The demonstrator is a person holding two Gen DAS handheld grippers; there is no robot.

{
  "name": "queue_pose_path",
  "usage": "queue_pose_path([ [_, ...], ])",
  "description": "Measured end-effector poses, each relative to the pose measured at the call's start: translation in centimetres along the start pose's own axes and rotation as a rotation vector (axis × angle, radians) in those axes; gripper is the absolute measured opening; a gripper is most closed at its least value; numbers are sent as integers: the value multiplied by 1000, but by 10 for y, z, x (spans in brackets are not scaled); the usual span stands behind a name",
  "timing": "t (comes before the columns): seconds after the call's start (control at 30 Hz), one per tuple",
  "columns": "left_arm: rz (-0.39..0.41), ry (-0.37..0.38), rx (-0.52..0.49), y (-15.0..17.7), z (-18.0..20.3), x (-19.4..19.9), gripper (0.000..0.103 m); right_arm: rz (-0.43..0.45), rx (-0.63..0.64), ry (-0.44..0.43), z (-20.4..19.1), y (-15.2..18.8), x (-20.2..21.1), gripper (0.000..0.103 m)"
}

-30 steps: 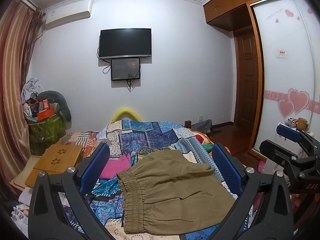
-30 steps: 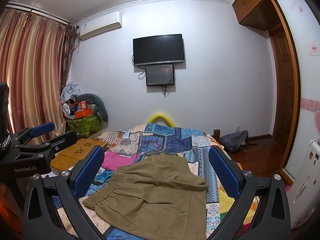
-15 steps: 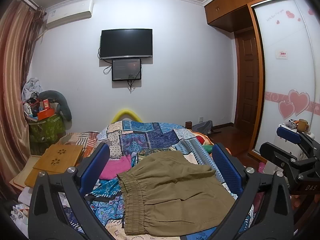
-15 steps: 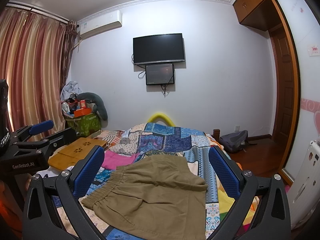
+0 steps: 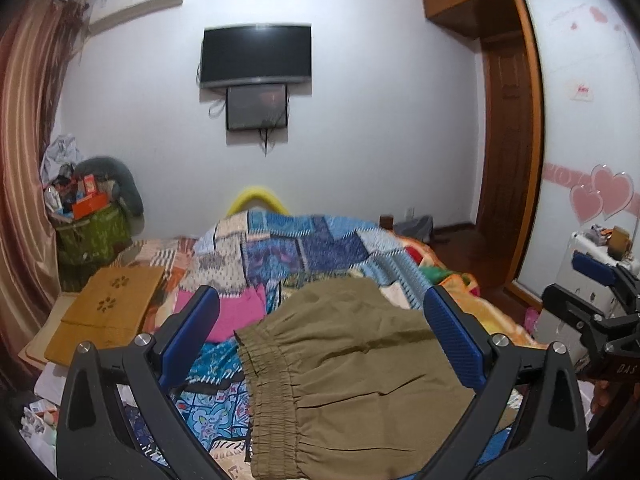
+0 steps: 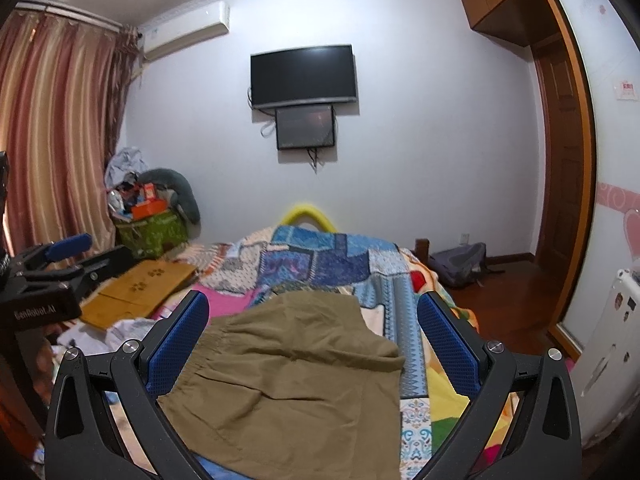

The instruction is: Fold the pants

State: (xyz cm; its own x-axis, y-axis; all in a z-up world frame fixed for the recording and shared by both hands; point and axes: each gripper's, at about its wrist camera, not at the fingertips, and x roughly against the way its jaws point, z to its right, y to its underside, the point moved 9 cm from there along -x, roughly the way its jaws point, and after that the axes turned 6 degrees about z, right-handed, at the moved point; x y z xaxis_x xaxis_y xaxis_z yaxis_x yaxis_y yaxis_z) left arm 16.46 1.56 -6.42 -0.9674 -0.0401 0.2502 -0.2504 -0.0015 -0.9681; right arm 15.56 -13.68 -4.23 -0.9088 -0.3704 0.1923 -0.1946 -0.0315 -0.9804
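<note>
Olive-khaki pants [image 5: 352, 380] lie folded flat on the patchwork bedspread [image 5: 304, 248], elastic waistband toward the left. They also show in the right wrist view [image 6: 296, 380]. My left gripper [image 5: 320, 336] is open and empty, hovering above the pants with its blue pads wide apart. My right gripper [image 6: 312, 336] is open and empty too, above the same pants. The right gripper appears at the right edge of the left wrist view [image 5: 600, 304], and the left gripper at the left edge of the right wrist view [image 6: 52, 272].
A pink cloth [image 5: 236, 312] lies left of the pants. A wooden lap tray [image 5: 108, 312] sits at the bed's left side. A green basket of clutter [image 5: 92, 232] stands by the curtain. A backpack [image 6: 460, 260] lies on the floor near the door.
Both grippers have moved slightly forward and lower toward the pants, which now look larger. The pants have not moved.
</note>
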Motion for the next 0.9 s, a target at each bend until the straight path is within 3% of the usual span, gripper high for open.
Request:
queue_pose_path([
  [0.17, -74, -26, 1, 20, -23, -42, 103, -70, 46, 48, 21, 26, -32, 103],
  [0.47, -279, -104, -55, 83, -71, -120, 103, -328, 21, 28, 75, 101, -99, 102],
  [0.6, -414, -88, -25, 122, -88, -151, 103, -428, -15, 15, 97, 132, -127, 102],
  [0.7, -483, -109, -29, 147, -96, -169, 103, -484, -35, -9, 108, 150, -144, 99],
  [0.8, -549, -75, 4, 167, -97, -185, 103, -523, -40, -22, 114, 162, -160, 97],
  [0.9, -597, -41, 19, 179, -96, -196, 94, -568, -44, -40, 118, 174, -177, 86],
])
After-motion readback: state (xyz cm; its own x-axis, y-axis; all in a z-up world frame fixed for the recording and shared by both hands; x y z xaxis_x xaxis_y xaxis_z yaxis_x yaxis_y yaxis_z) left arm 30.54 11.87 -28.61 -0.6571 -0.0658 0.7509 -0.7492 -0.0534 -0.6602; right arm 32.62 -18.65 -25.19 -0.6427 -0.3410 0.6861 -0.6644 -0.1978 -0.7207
